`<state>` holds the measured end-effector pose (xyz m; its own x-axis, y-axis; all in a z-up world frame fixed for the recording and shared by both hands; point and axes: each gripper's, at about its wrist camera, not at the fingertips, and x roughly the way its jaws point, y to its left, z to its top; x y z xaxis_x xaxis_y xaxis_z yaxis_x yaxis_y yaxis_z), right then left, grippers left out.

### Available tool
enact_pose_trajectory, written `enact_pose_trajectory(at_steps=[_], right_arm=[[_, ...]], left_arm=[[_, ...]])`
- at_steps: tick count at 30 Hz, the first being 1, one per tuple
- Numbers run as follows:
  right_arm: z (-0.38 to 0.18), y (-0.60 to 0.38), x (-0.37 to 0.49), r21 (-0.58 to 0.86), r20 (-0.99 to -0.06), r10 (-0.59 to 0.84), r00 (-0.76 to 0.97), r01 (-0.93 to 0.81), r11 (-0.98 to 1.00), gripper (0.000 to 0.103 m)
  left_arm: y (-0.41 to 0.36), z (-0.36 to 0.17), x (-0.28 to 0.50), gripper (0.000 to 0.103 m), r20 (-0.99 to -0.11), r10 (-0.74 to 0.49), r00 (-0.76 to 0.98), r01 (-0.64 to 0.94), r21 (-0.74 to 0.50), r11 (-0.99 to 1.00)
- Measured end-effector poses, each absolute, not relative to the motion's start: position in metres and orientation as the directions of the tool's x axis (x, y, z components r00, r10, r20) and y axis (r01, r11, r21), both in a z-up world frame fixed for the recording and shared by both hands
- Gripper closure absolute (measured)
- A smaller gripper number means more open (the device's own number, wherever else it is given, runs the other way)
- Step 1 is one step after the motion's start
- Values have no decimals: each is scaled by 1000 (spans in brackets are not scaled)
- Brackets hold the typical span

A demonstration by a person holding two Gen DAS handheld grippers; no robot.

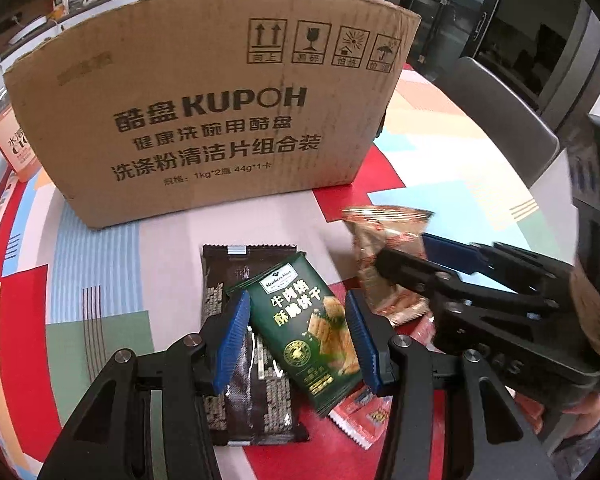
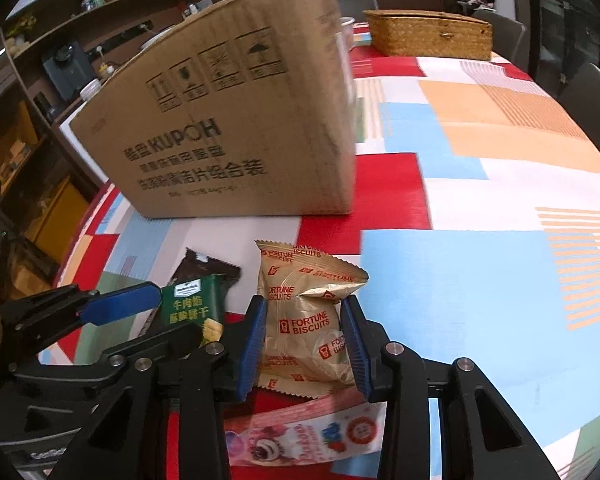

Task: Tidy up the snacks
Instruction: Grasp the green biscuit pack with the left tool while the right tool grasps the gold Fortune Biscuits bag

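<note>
Snacks being gathered, two packets at once, on the patchwork-coloured worktop (image 2: 480,208). Gripping a dark green foil biscuit packet (image 1: 306,330) between the blue pads of the left tool (image 1: 298,338), packet tilted and seemingly lifted off a dark brown foil packet (image 1: 236,384) lying underneath. Pinching a gold foil packet printed FORTUNE BISCUITS (image 2: 304,320) between the pads of the right tool (image 2: 304,344), just above a pink-and-white printed wrapper (image 2: 312,436) lying flat below its fingers. Standing straight ahead of both tools: the large brown corrugated cardboard box (image 1: 204,120), open at the top, near but not touching either packet. Judging the step as pick-up done, carry about to start. Calling next for raising each packet above the box rim, moving forward over the opening, then letting go inside. Also peeking out beneath the green packet: a red wrapper (image 1: 362,416), probably waiting its turn.
</note>
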<state>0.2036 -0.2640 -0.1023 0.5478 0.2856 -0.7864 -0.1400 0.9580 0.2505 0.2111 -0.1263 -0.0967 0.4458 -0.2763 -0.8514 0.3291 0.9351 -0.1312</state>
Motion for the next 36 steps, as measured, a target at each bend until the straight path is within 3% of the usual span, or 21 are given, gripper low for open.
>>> enact_pose_trajectory(at_steps=[13,23,25,26,28,29,30,36], right_arm=[[-97,-294,189,267,-760,254,599,-68,961,64],[-97,-291,187,269,-759,258,598,-74,960,64],[-97,-289,187,265,-758,258,598,-78,961,64],[-96,-288,187,265,-759,259,597,-81,961,64],[-96,-287,186,265,-758,262,598,-84,961,64],[-96,-287,186,265,-758,261,598,-85,961,64],[-95,-288,185,264,-758,261,598,-84,961,64],[-95,-299,180,265,-757,240,608,-51,963,64]], left_arm=[[-158,-113,211,52,-858,-143,493,304,16,952],[-146,-105,210,80,-847,-203,491,322,-40,946],[-144,-103,210,81,-845,-216,490,337,-45,941],[-146,-104,209,81,-850,-212,482,349,-36,937],[-147,-106,209,70,-858,-192,477,347,-17,938],[-148,-104,207,58,-857,-197,476,354,-18,935],[-150,-104,203,55,-855,-206,476,365,-20,931],[-169,-111,196,51,-853,-176,491,411,49,910]])
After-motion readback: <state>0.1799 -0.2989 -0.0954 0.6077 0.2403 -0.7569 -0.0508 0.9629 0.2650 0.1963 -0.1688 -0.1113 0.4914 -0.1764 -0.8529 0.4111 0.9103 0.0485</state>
